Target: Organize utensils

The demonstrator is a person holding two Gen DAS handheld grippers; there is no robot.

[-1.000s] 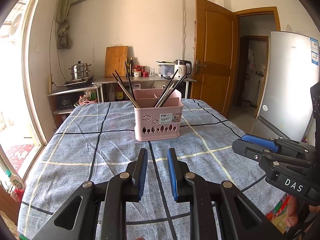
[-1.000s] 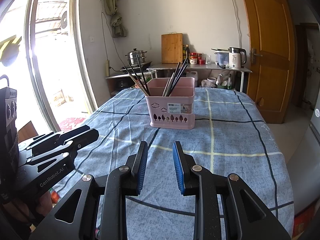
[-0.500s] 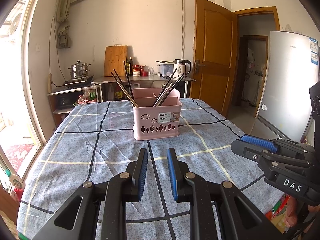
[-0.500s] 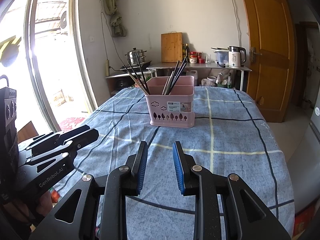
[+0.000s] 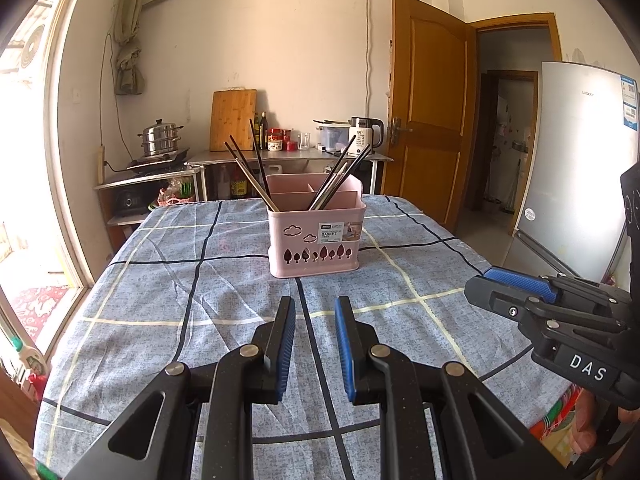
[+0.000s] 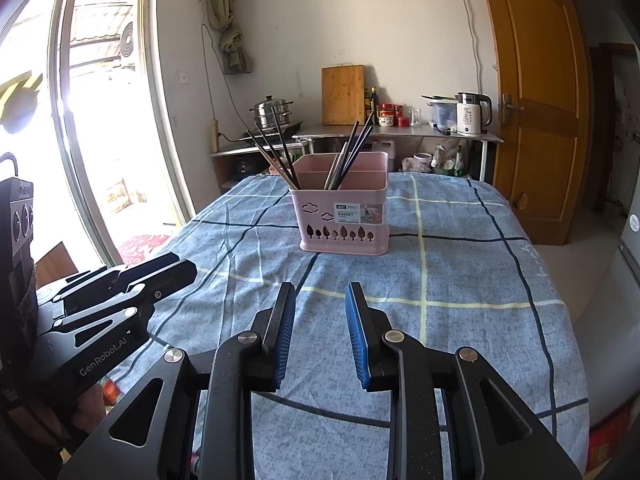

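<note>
1. Left: left gripper [image 5: 315, 312] hovers over the blue checked tablecloth [image 5: 160, 300], jaws parted, nothing between them.
2. Centre: pink basket [image 5: 316, 236] stands upright on the cloth, well apart from both grippers; dark chopsticks [image 5: 250, 172] lean out leftward, a second bundle [image 5: 338, 172] rightward.
3. Right: right gripper [image 6: 320, 300] released, empty, above the cloth.

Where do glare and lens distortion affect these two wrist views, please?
Right wrist view: the window is blown out white, and the door bows at the edge. Left wrist view: milder glare at the window, the fridge leans and curves; the pink basket stays sharp in both.
</note>
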